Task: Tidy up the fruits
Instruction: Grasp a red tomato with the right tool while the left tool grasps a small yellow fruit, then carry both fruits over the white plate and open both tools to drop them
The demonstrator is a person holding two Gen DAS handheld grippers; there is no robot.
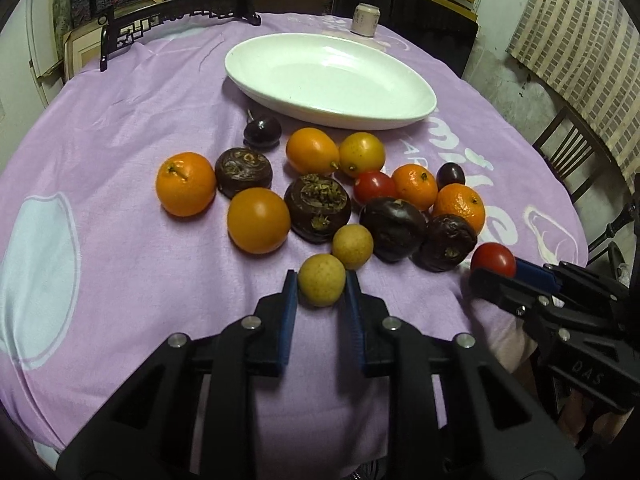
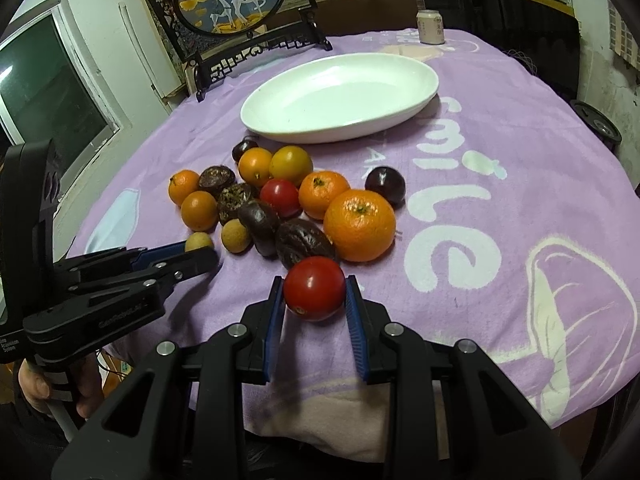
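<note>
Behind left gripper [image 2: 198, 250], longan [image 2: 199, 241] half-hidden.

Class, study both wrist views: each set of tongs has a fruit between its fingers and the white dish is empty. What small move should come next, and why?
Probably lift. The left tongs bracket a pale yellow fruit and the right tongs pinch a red tomato, both low over the purple cloth. Raising them clears the pile before heading to the white dish.

Fruit cluster [image 1: 320, 196] is tightly packed mid-desk, many pieces touching, little room for a claw between them. Purple cloth [image 1: 120, 128] lies bare left of the cluster. White oval ceramic dish [image 2: 340, 100] sits unobstructed behind; pale drink can [image 2: 431, 27] at far edge.
</note>
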